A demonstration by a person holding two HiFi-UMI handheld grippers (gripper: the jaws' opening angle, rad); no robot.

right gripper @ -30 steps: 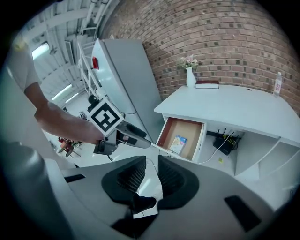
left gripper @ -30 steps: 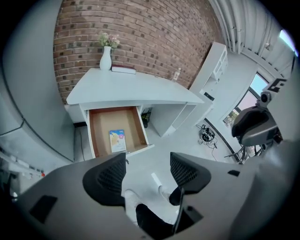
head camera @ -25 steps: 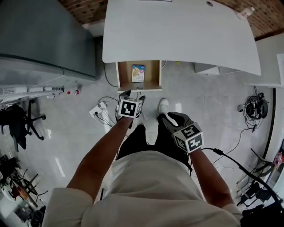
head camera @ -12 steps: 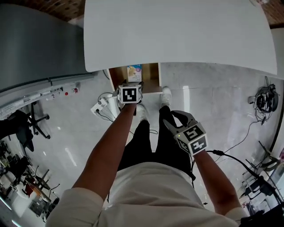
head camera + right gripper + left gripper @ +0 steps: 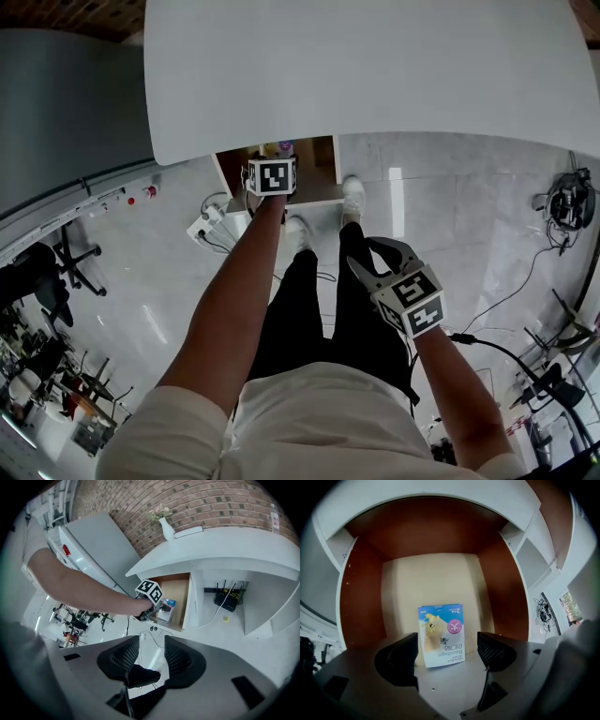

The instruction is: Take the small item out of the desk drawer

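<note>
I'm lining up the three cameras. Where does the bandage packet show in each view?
Head view: bandage packet at top centre, in the drawer, just showing under the desk edge.
Left gripper view: lower centre, on the drawer floor.
Right gripper view: centre, small, inside the drawer.
Shared landmark: the drawer's brown wooden walls.

A small blue-and-white bandage packet [image 5: 441,634] lies flat on the pale floor of the open, brown-walled desk drawer [image 5: 361,602].
</note>
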